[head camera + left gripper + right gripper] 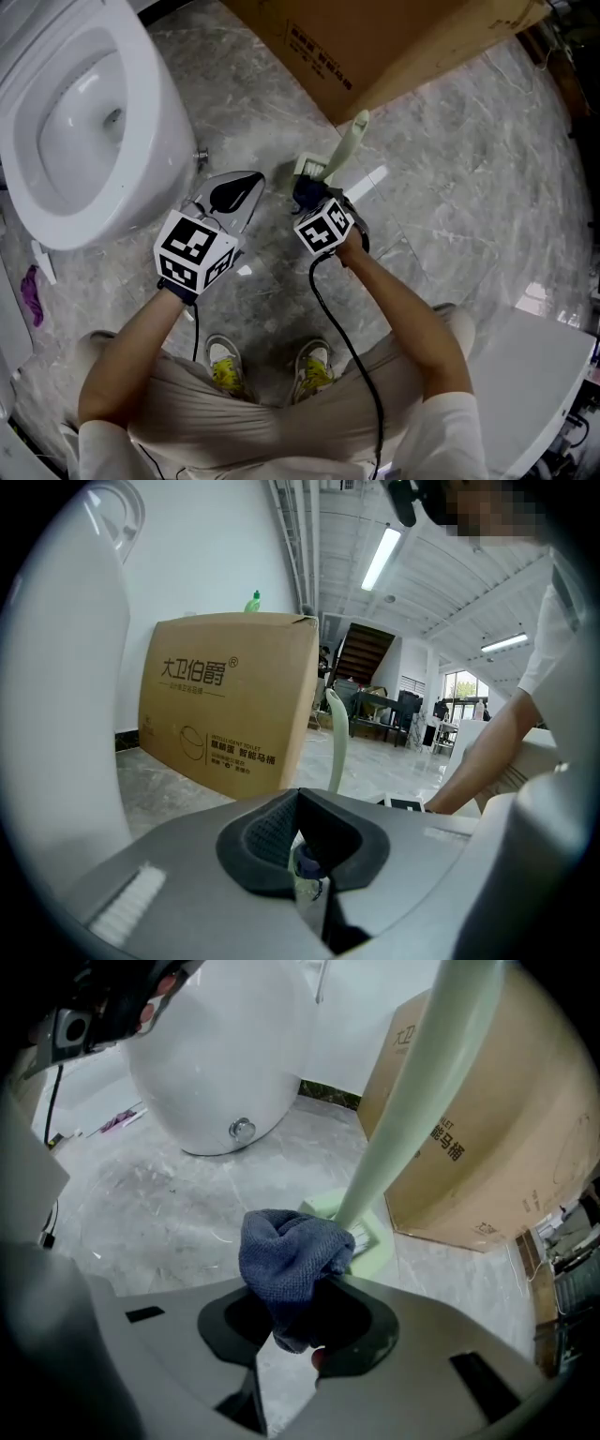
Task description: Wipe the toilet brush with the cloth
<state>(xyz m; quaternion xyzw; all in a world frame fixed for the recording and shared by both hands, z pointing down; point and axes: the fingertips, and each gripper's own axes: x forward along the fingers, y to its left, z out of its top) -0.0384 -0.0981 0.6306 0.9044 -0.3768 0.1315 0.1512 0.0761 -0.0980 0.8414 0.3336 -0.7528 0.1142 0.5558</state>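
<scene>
A pale green toilet brush point(345, 148) stands tilted in its green base point(307, 169) on the marble floor, in front of the cardboard box. My right gripper point(314, 199) is shut on a bunched blue cloth point(307, 191). In the right gripper view the cloth point(291, 1258) presses against the bottom of the brush handle point(412, 1119), just beside the white bristles point(362, 1237). My left gripper point(246, 185) hangs to the left of the brush with its jaws together and nothing in them; from it the brush handle point(336, 742) shows ahead.
A white toilet point(80, 112) stands at the upper left. A large cardboard box point(375, 47) lies behind the brush. A purple item point(31, 295) lies by the left edge, a white fixture point(544, 375) at the lower right. The person's shoes point(267, 367) are below.
</scene>
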